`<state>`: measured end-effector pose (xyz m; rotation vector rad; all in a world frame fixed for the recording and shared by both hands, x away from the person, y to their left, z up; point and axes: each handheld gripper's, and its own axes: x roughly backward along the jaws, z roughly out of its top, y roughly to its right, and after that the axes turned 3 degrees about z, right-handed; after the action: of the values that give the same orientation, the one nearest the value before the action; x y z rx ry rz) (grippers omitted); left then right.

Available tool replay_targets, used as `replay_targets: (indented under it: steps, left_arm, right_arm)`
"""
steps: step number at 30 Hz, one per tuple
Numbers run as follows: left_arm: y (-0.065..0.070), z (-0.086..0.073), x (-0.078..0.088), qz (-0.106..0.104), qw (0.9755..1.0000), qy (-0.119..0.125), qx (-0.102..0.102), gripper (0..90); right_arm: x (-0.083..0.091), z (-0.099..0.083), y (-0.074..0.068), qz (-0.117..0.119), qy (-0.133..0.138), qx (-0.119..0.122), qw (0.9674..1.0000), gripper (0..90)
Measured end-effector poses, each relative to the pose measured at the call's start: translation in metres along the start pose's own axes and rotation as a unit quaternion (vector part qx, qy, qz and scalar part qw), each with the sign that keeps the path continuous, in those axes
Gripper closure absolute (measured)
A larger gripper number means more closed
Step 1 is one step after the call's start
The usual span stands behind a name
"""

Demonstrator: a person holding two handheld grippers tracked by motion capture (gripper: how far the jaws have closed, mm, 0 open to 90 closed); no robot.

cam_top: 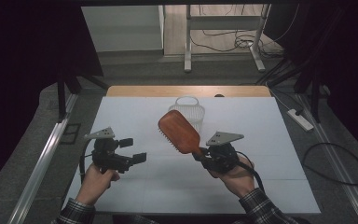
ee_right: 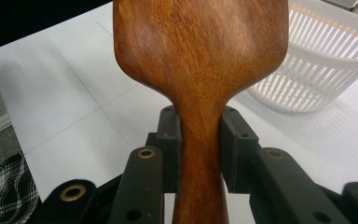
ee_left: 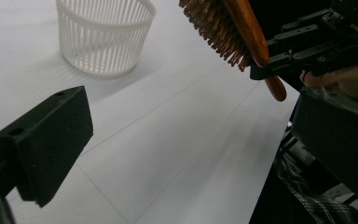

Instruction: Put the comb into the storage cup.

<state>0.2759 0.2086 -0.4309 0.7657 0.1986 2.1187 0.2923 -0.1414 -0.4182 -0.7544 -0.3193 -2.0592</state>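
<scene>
Hairbrush [cam_top: 179,131] lifted off surface [cam_top: 135,116], handle clamped in right gripper [ee_right: 200,140]; left gripper [cam_top: 133,150] wide open, empty; basket [cam_top: 189,110] drop pending.

High view sat above the person's side, faced fwd and down over the whole white table [cam_top: 261,154], far enough to take in the floor beyond. Left gripper view rode low near the tabletop, looked across it toward the white basket [ee_left: 103,35] and the wooden hairbrush [ee_left: 233,32]. Right gripper view looked along its own jaws, v. close on the hairbrush back, basket behind at right. All three shared the basket, the brush and the table around them.
</scene>
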Motion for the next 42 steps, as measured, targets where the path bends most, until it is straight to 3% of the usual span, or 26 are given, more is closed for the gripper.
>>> replay_targets:
  steps: [15, 25, 32, 42]
  left_arm:
    - [0.012, 0.024, -0.033, -0.029, 0.9992, -0.028, 0.000, 0.0]
    - [0.018, 0.036, -0.050, -0.029, 0.9985, -0.047, 0.004, 0.0]
    - [0.018, 0.043, -0.060, -0.046, 0.9976, -0.048, 0.018, 0.0]
    - [0.018, 0.050, -0.079, -0.046, 0.9965, -0.067, 0.020, 0.0]
  right_arm:
    - [0.001, -0.002, -0.001, 0.001, 0.000, 0.003, 1.0000, 71.8]
    - [0.001, -0.003, -0.002, 0.003, 0.000, 0.004, 1.0000, 71.8]
    - [-0.001, -0.003, -0.004, 0.005, -0.001, 0.006, 1.0000, 71.8]
    - [-0.002, -0.004, -0.008, 0.007, 0.002, 0.009, 0.9999, 71.8]
